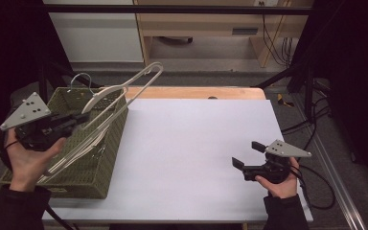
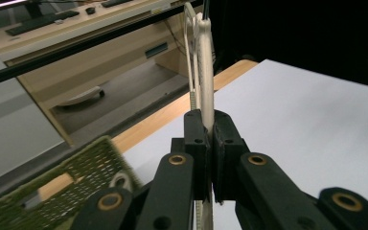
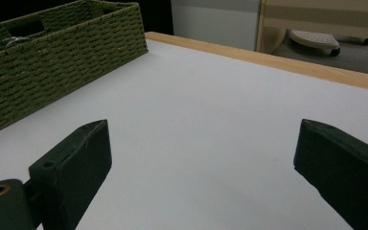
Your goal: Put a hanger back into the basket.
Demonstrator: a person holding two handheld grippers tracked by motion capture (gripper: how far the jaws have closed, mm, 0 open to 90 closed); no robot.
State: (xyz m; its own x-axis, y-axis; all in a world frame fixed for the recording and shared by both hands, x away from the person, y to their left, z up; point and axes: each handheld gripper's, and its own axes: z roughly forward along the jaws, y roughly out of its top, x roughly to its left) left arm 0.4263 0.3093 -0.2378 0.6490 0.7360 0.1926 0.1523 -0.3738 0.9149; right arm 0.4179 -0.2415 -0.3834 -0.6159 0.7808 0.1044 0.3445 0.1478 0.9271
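My left gripper (image 1: 81, 116) is shut on a cream plastic hanger (image 1: 106, 92) and holds it in the air above the green woven basket (image 1: 110, 143) at the table's left. The hanger slants up and to the right, with its metal hook (image 1: 79, 79) over the basket's back. In the left gripper view the hanger (image 2: 205, 62) stands edge-on, pinched between the two black jaws of this gripper (image 2: 210, 129). My right gripper (image 1: 247, 153) hovers low at the table's right front, open with nothing in it. Its jaws (image 3: 201, 158) stand wide apart over the bare white top.
Another pale hanger (image 1: 76, 151) lies inside the basket (image 3: 52, 62). The white table top (image 1: 196, 143) stretches between the two hands, with a wooden edge (image 1: 196, 92) at the back. Black frame bars and cables stand to the right of the table.
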